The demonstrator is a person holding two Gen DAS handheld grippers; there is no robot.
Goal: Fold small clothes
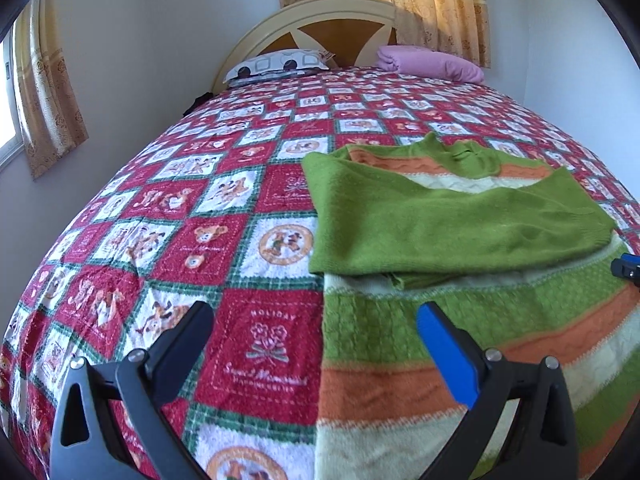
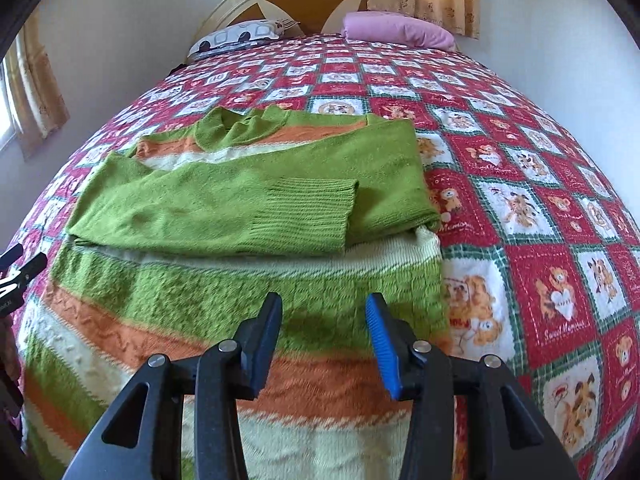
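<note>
A small knitted sweater (image 1: 460, 320) with green, orange and cream stripes lies flat on the bed; it also shows in the right wrist view (image 2: 240, 288). Both green sleeves (image 2: 224, 208) are folded across its chest, the ribbed cuff (image 2: 312, 216) on top. My left gripper (image 1: 316, 320) is open and empty, above the sweater's left edge. My right gripper (image 2: 324, 312) is open and empty, above the sweater's lower body. The right gripper's tip (image 1: 628, 266) shows at the right edge of the left wrist view. The left gripper (image 2: 16, 276) shows at the left edge of the right wrist view.
The bed has a red, white and green patchwork cover (image 1: 200, 220) with bear prints. A patterned pillow (image 1: 280, 64) and a folded pink cloth (image 1: 432, 62) lie by the headboard (image 1: 320, 24). Walls and curtains (image 1: 440, 0) stand behind.
</note>
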